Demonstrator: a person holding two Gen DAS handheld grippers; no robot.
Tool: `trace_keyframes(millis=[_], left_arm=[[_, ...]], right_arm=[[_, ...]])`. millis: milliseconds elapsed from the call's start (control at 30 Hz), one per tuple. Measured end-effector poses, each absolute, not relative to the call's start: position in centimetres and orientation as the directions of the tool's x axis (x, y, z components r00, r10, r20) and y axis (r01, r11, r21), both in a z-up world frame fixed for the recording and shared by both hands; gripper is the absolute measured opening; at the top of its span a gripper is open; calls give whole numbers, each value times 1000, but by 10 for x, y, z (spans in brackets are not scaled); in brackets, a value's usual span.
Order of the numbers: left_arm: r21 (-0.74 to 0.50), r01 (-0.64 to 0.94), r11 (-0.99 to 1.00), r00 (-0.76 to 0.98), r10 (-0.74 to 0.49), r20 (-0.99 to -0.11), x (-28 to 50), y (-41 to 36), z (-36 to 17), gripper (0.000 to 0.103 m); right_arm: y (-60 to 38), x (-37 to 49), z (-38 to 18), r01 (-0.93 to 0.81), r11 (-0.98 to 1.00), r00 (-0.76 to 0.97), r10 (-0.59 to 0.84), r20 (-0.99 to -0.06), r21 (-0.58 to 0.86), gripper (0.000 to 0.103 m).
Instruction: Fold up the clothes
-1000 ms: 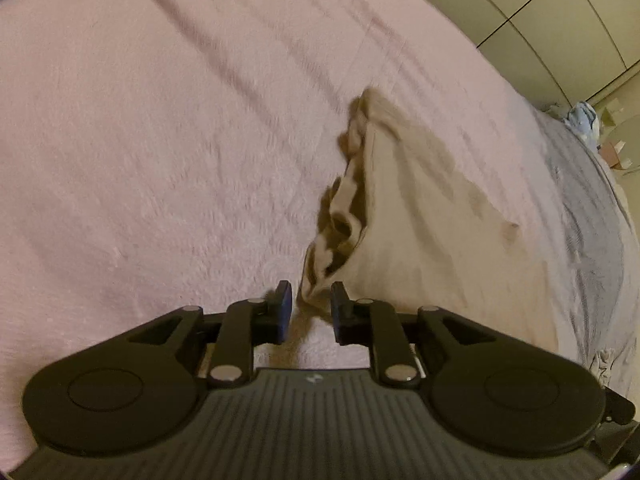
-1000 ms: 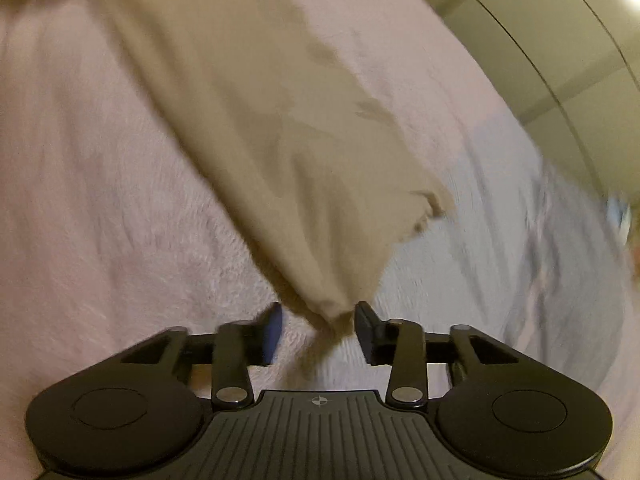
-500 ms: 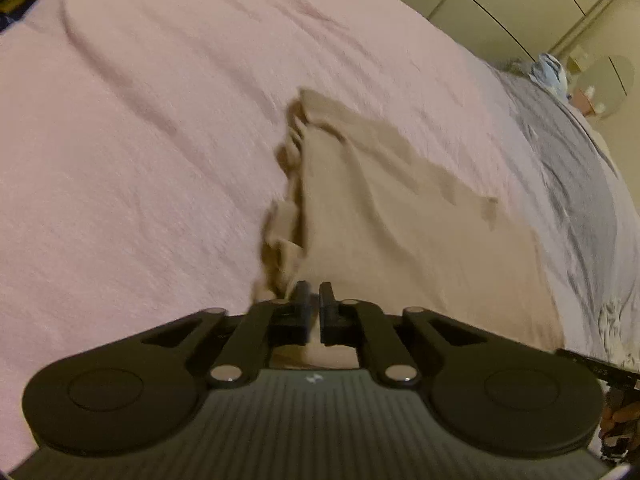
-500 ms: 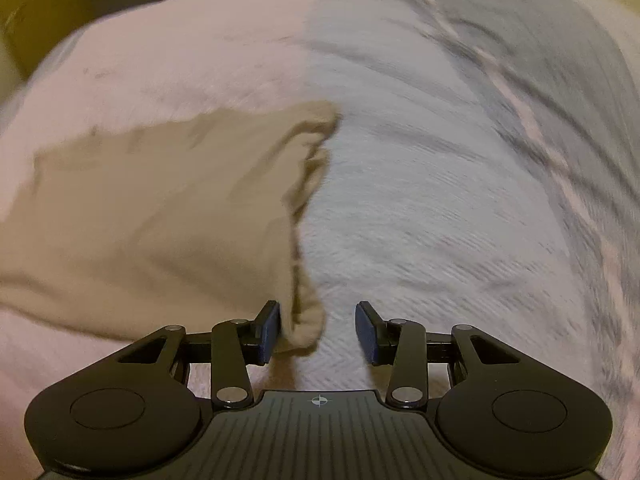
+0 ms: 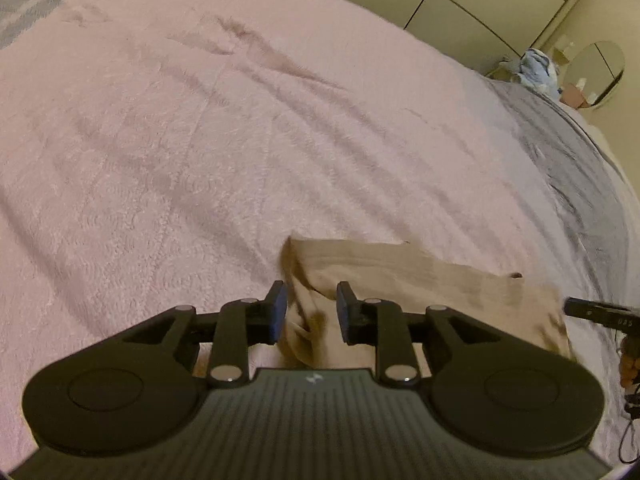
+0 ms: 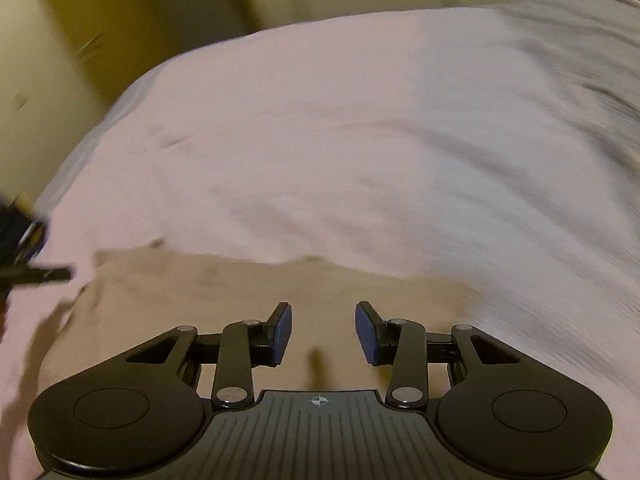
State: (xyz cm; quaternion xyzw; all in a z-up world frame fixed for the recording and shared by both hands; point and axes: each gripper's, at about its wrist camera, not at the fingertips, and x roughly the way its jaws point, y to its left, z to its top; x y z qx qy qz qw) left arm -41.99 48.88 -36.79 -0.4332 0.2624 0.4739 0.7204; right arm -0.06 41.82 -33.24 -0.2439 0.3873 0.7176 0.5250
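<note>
A tan garment (image 5: 420, 280) lies folded flat on the pink blanket (image 5: 240, 140), close to the near edge. My left gripper (image 5: 310, 308) is open, its fingers standing either side of the garment's bunched left edge without pinching it. In the right wrist view the same tan garment (image 6: 240, 292) spreads under my right gripper (image 6: 323, 330), which is open and holds nothing. The tip of the right gripper (image 5: 596, 312) shows at the right edge of the left wrist view; the left gripper's tip (image 6: 36, 274) shows at the left edge of the right wrist view.
The blanket turns grey (image 5: 580, 184) toward the right side of the bed. Cream wardrobe panels (image 5: 480, 0) stand behind the bed. A blue cloth heap (image 5: 536, 66) and a round mirror (image 5: 596, 68) sit at the far right corner.
The left gripper was shut on the garment's edge half a second ago and has now opened. Both grippers have drawn back toward the near edge, and the garment now lies flat.
</note>
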Motion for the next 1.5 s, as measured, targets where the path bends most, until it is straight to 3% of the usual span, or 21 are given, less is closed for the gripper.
trace_keyframes(millis=[233, 567, 600, 633, 667, 767, 833, 1067, 1167, 1300, 1400, 1500], left_arm=[[-411, -903, 127, 427, 366, -827, -427, 509, -388, 21], [-510, -853, 109, 515, 330, -791, -438, 519, -404, 21], [-524, -844, 111, 529, 329, -782, -439, 519, -406, 21], [-538, -835, 113, 542, 329, -773, -440, 519, -407, 20], [-552, -826, 115, 556, 328, -764, -441, 519, -408, 19], [-592, -797, 121, 595, 327, -734, -445, 520, -413, 2], [-618, -776, 125, 620, 325, -714, -447, 520, -415, 1], [-556, -824, 110, 553, 373, -745, -451, 512, -418, 3], [-514, -850, 114, 512, 407, -757, -444, 510, -405, 8], [-456, -878, 147, 459, 528, -714, -441, 500, -374, 8], [-484, -843, 234, 536, 438, -722, -415, 504, -377, 8], [-409, -878, 249, 477, 391, -787, -396, 509, -397, 11]], right_arm=[[487, -126, -352, -819, -493, -522, 427, -739, 294, 40], [550, -201, -381, -668, -697, -610, 309, -730, 263, 39], [552, -202, -383, -655, -704, -618, 292, -730, 273, 19], [555, -203, -384, -643, -712, -625, 275, -730, 282, 6], [557, -203, -385, -630, -719, -633, 258, -730, 292, 0], [559, -201, -386, -629, -718, -640, 259, -723, 299, 0], [559, -198, -383, -656, -697, -630, 293, -719, 291, 0], [558, -196, -394, -796, -556, -501, 384, -775, 239, 0], [549, -189, -382, -847, -486, -450, 442, -776, 215, 3], [511, -151, -346, -902, -354, -412, 529, -742, 249, 23], [458, -120, -329, -918, -294, -386, 520, -762, 265, 28], [399, -96, -332, -948, -210, -313, 497, -810, 238, 29]])
